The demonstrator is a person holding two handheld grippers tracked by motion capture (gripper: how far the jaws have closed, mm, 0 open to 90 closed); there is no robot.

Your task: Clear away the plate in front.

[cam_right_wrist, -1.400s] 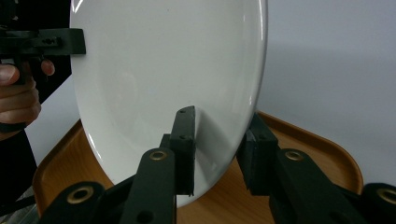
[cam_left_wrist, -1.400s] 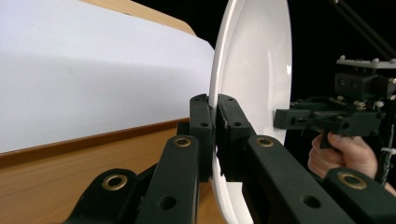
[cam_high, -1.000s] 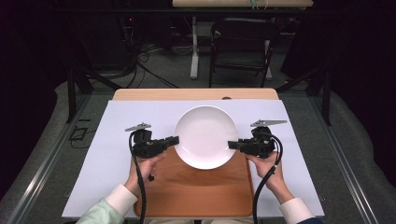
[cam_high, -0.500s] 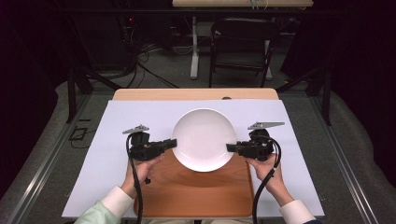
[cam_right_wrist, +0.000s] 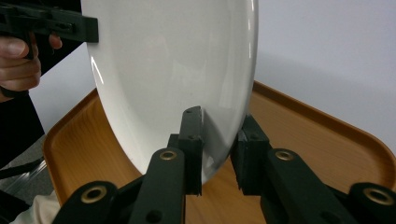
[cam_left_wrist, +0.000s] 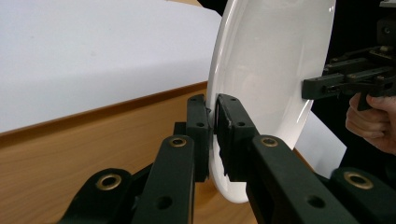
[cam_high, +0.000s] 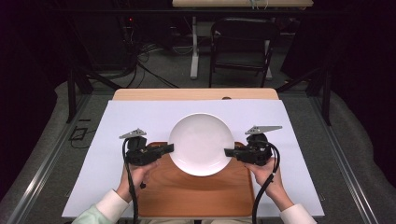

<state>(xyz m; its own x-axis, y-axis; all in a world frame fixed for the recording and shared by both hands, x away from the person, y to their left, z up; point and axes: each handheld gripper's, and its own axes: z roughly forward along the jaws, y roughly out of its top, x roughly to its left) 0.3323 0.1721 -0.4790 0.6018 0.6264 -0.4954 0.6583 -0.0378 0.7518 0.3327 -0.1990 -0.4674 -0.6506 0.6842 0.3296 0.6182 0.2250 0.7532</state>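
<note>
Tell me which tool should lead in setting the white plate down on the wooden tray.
Neither clearly: the left tool and right tool each clamp opposite rims of the plate, level above the tray. Left, if one must lead: its jaws look shut tighter on the rim.

Bare paper point(cam_high: 140, 116) around, perhaps beyond, plate point(cam_high: 201, 140)

A wooden table point(cam_high: 140, 94) carries a white sheet point(cam_high: 116, 126), with a wooden tray point(cam_high: 196, 196) on it.

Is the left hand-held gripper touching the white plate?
Touching. In the left gripper view, the left hand-held gripper has one jaw on each face of the white plate, pinching its rim.
</note>
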